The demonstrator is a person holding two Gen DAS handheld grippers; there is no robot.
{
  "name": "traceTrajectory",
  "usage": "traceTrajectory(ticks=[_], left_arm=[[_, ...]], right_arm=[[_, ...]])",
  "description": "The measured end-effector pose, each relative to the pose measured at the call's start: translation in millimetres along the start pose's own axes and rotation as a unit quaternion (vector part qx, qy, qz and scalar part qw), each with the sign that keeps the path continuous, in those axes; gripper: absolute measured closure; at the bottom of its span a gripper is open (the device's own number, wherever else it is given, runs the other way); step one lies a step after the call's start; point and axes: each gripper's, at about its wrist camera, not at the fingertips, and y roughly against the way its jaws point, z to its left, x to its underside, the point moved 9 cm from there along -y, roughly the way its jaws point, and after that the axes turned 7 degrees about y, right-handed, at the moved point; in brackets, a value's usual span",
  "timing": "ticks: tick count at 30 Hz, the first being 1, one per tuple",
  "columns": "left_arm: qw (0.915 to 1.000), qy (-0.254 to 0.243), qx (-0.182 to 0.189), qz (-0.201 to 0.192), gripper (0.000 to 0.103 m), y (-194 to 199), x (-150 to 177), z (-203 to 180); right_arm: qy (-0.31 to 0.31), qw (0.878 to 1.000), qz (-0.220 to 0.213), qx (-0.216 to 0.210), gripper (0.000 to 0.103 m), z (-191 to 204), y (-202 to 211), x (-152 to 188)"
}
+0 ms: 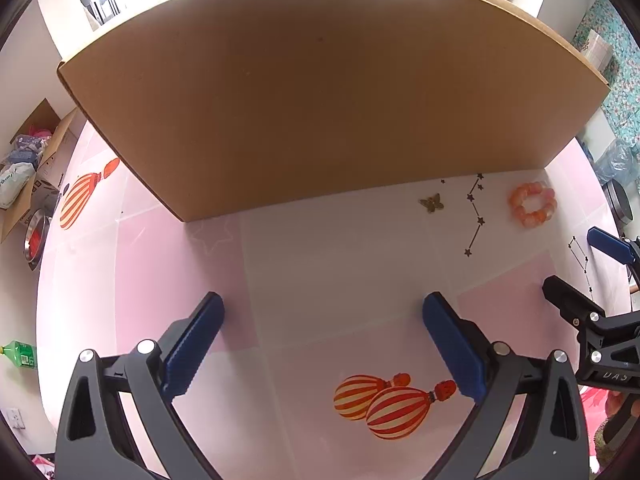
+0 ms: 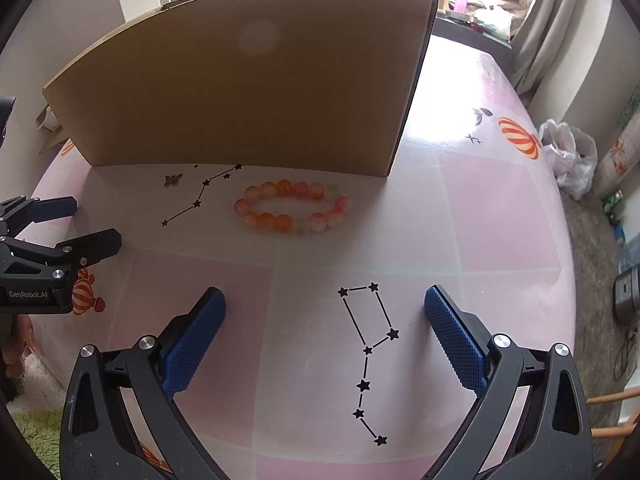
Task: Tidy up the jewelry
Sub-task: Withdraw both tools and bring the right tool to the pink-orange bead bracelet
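Both claws hover above the table [image 2: 480, 208], a pink-and-white checked surface printed with balloons and star constellations, and neither holds anything. The left claw [image 1: 323, 344] has its blue pads spread wide apart over bare table; the right claw [image 2: 325, 342] is likewise spread wide, and it faces the beaded bracelet [image 2: 293, 207], probably because this is the piece to be picked up first. The bracelet lies flat on the table just in front of the cardboard box [image 2: 248, 88], near its right corner, apart from both claws. It is a closed ring of round glossy beads in orange, pink and pale translucent tones. A small brass-coloured butterfly charm [image 2: 173, 180] lies to its left, also close to the box wall. The box stands upright behind both pieces; its inside is hidden, so whether it is the intended container cannot be told.
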Motion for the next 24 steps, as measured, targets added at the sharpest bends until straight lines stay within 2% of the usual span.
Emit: traceTrajectory(ticks=[2,5,7,12,13,15,20,24], left_arm=[[1.0,-0.001,0.0,-0.001,0.005,-4,0,-4],[1.0,-0.002,0.002,-0.006,0.005,-3,3,-5],[1.0,-0.004,0.003,-0.006,0.005,-1,5,-5],[1.0,-0.002,0.003,-0.008,0.005,1,8,-4],[1.0,-0.003,0.003,-0.008,0.005,1,8,-5],[1.0,-0.003,0.003,-0.009,0.005,2,8,-5],[0.9999,-0.004,0.004,-0.012,0.005,4,9,-5],[0.9999,-0.004,0.004,-0.012,0.005,4,9,-5]], right_arm=[[-0.008,1.0,-0.013,0.004,0.008,-3,4,-8],[-0.006,0.997,-0.074,-0.036,0.008,5,26,-26],[0.01,0.995,-0.088,-0.055,0.011,14,31,-34],[0.048,0.992,-0.079,-0.085,0.037,34,22,-46],[0.055,0.992,-0.078,-0.087,0.039,38,22,-47],[0.069,0.991,-0.07,-0.09,0.05,43,15,-50],[0.071,0.991,-0.042,-0.103,0.059,46,-2,-51],[0.061,0.992,-0.03,-0.107,0.06,42,-9,-48]])
